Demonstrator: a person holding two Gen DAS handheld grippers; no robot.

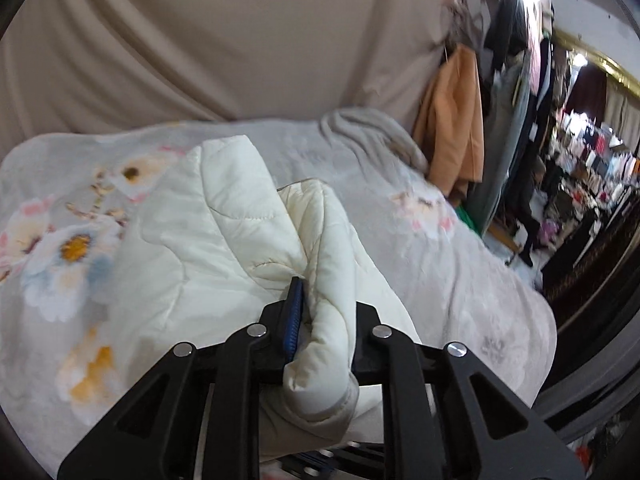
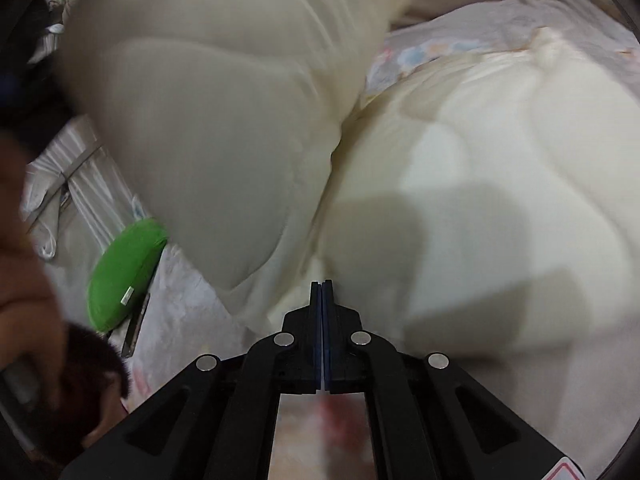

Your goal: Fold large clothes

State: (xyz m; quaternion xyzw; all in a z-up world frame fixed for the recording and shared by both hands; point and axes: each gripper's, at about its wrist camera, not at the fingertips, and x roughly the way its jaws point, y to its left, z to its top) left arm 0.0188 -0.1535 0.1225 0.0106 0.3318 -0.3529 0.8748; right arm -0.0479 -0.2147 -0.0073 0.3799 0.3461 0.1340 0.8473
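Note:
A cream quilted jacket (image 1: 208, 232) lies on a bed with a flowered cover (image 1: 440, 248). My left gripper (image 1: 324, 320) is shut on a thick fold of the jacket, which bulges out between its fingers and hangs below them. In the right wrist view the same jacket (image 2: 480, 168) fills most of the frame, one part lifted and blurred at the upper left (image 2: 208, 120). My right gripper (image 2: 322, 312) is shut with its pads together and nothing between them, just in front of the jacket's near edge.
A beige curtain (image 1: 224, 40) hangs behind the bed. An orange garment (image 1: 452, 120) and dark clothes hang at the right. A green cushion (image 2: 124, 272) and a striped bag (image 2: 76, 184) lie at the bed's left. A hand (image 2: 24, 280) shows at the left edge.

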